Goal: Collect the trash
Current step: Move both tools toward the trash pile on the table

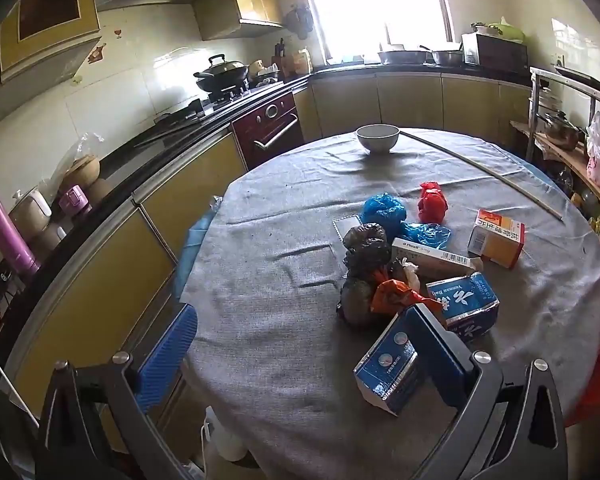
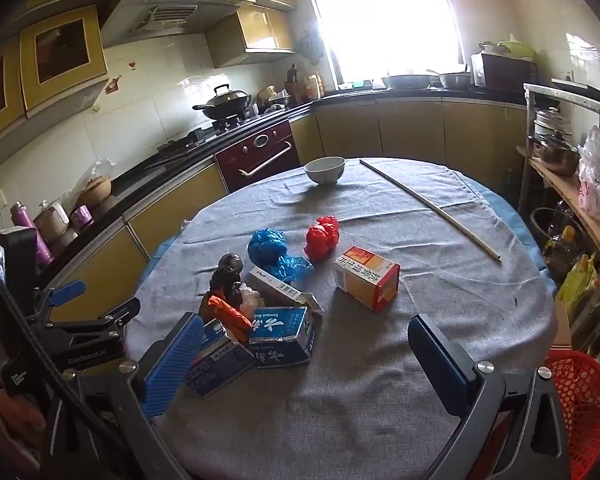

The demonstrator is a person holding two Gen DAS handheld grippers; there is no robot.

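Bare grey cloth toward 12 o'clock on the table (image 2: 380,400) — trash pile (image 2: 268,280) of crumpled bags and boxes at 10. Left gripper (image 1: 308,344) and right gripper (image 2: 312,356) spread wide, empty.

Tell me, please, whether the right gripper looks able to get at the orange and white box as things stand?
Probably yes: the right gripper is open, and bare cloth lies between it and the orange and white box, which stands apart from the other trash.
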